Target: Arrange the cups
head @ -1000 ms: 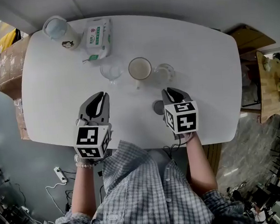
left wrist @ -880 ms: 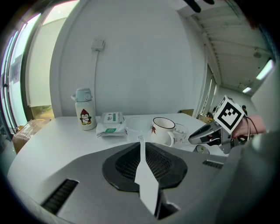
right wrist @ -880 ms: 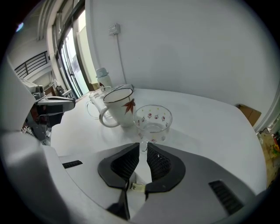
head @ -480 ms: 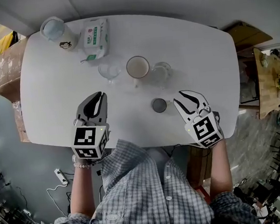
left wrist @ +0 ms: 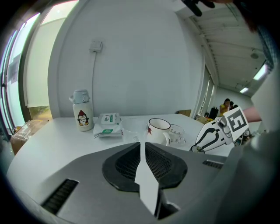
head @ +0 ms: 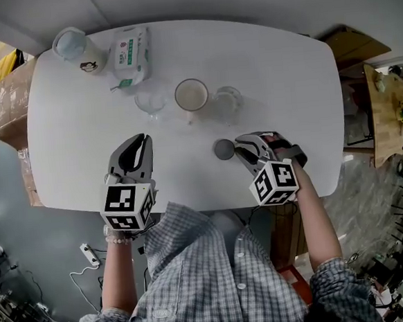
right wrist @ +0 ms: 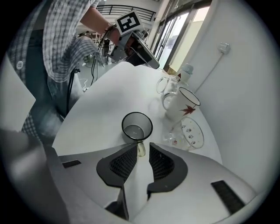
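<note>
Head view change: your right gripper [head: 241, 149] has swung in from the table's right edge. Its tips now sit at the small smoked-glass cup with a handle [head: 223, 149].
Right jaws: narrow, pinched round the cup's handle. Half a second ago they were spread wide and off to the side.
Left gripper: your left gripper [head: 139, 144] has not shifted. It is parked front-left on the white oval table [head: 67, 126], jaws together, nothing between them.
Cup location: the smoked-glass cup stands upright on the table, in front of the row and apart from it.
Row: clear glass tumbler [head: 151, 100], white enamel mug with a red leaf [head: 191, 95] and clear glass handled mug [head: 226, 103] stand side by side behind.
Meaning: the grasp looks only just made, so you seem set to carry this cup to the row. It is not lifted yet.
Right gripper view only: the handle shows between the pads and the cup is empty. In the head view the fingers cover that.
Head view only: the whole layout, plus the white penguin bottle [head: 75, 50] and the wipes pack [head: 129, 53] at back left.
</note>
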The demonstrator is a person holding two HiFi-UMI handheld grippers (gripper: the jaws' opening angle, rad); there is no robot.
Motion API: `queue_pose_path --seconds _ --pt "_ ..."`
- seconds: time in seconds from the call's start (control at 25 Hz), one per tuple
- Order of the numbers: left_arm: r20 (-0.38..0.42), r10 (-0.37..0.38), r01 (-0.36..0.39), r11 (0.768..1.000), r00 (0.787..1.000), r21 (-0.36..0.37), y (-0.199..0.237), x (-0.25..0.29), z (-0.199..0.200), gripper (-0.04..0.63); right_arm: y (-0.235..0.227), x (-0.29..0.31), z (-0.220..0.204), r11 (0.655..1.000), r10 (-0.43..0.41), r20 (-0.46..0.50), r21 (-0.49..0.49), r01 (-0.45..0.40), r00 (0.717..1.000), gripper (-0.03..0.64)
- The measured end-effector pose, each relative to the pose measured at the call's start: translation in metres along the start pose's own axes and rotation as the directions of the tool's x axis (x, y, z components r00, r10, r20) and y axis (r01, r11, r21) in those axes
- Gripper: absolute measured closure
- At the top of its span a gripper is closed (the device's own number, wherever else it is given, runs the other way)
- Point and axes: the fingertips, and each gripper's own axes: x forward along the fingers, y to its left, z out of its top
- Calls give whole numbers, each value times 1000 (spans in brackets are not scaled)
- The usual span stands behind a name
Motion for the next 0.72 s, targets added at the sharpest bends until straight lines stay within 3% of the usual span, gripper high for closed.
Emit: queue_pose_path --seconds 0.08,0.2,0.4,0.56,0.72 --pt "-3 -2 2 1000 1000 -1 -3 1 -2 554 1 1 1 1000 6 5 11 -6 1000 550" --pt "-5 -10 10 1000 1000 -1 -7 3 -3 554 5 -1 -2 994 27 4 103 -28 1000 565" --pt "-6 -20 20 1000 1000 8 -13 6 0 554 2 -9 -16 970 -47 -30 237 53 998 565" --pt "-8 -28 28 1000 1000 14 -17 8 0 554 -4 -18 -38 919 -123 -88 367 148 988 565" --pt "-8 -36 36 999 999 20 -20 10 0 554 -16 -26 -61 847 -201 -188 460 267 961 566"
